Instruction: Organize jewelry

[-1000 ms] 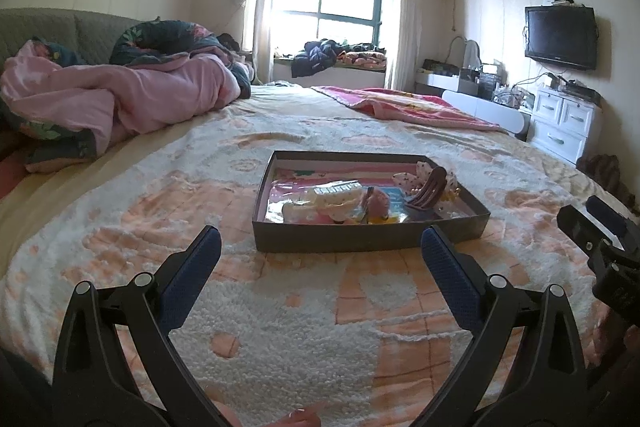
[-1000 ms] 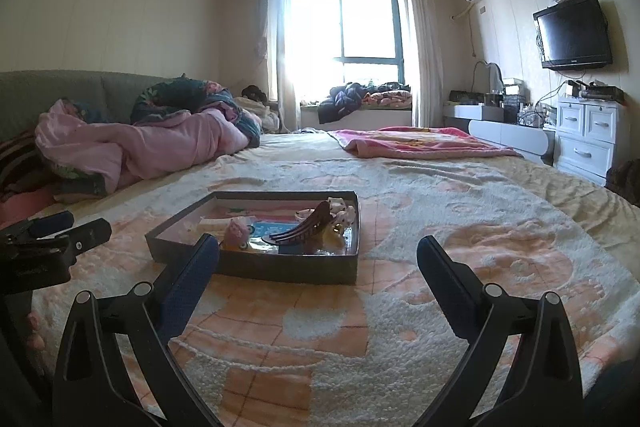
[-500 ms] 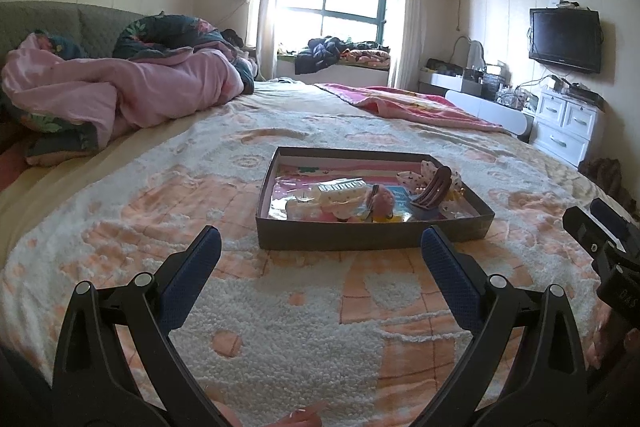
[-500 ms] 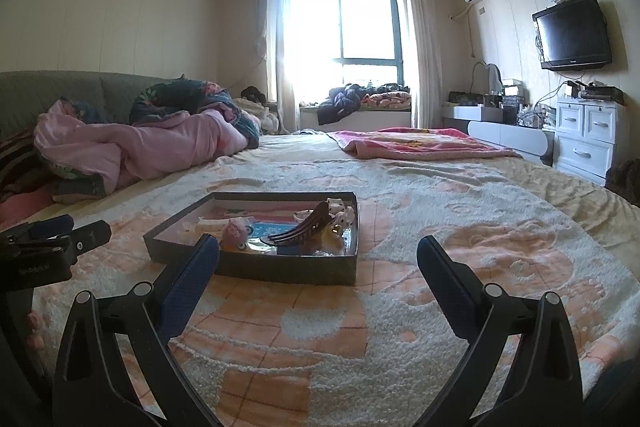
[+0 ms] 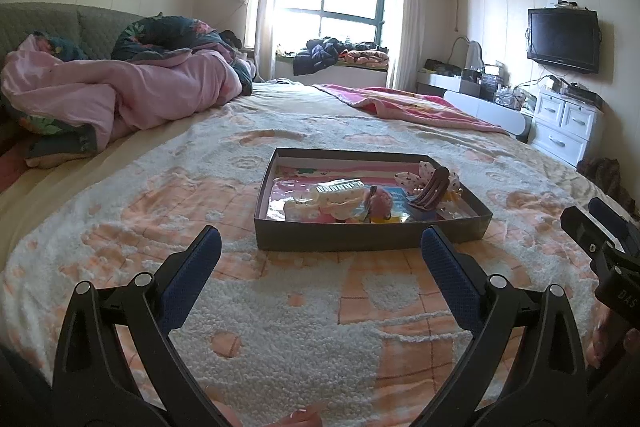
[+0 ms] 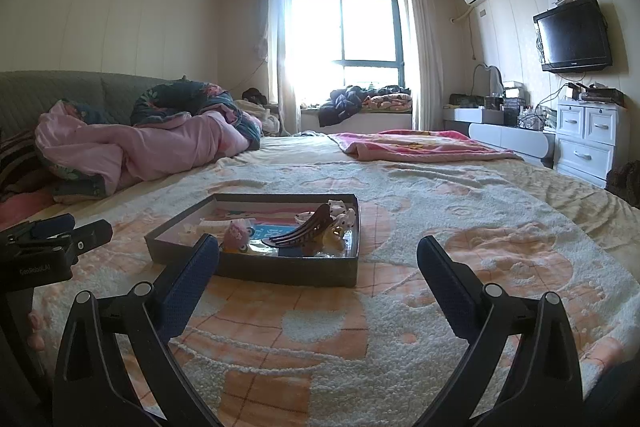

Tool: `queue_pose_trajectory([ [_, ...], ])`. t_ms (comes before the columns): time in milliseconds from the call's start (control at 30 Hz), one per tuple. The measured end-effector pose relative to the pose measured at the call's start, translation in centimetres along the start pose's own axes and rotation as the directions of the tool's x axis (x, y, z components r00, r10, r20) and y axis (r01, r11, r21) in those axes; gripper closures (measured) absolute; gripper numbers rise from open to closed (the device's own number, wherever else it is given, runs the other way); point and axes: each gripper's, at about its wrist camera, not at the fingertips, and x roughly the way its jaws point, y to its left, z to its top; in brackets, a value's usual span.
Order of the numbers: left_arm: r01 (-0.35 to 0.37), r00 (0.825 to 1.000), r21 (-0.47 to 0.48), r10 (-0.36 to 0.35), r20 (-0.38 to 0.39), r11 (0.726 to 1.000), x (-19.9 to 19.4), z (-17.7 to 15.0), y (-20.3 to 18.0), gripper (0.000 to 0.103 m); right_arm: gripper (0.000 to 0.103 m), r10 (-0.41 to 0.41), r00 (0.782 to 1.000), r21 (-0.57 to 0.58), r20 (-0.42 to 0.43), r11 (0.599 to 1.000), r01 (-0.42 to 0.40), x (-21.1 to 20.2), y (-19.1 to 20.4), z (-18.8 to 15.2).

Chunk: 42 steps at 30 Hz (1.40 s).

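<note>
Box [image 5: 372,237]: near wall hides the front of its contents. Small items beside hair claw [image 6: 304,233]: too small to identify. Right gripper [image 5: 600,239]: cut off at left view's edge.

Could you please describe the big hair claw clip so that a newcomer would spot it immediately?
On the bed's patterned blanket sits a shallow dark box. At its right end lies the brown claw clip, the only dark, long-toothed piece among pale, pink trinkets.

Both hand-held grippers wide apart, empty: L [image 5: 320,247], R [image 6: 318,253].
</note>
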Motion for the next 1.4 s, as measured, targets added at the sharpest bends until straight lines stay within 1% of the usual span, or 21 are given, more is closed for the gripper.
queue_pose_trajectory([
  [1400, 0.000, 1.000, 0.001, 0.000, -0.001, 1.000, 0.03, -0.02, -0.12, 0.011, 0.006, 0.004, 1.000, -0.006, -0.003, 1.000, -0.004, 0.06, 0.28, 0.03],
])
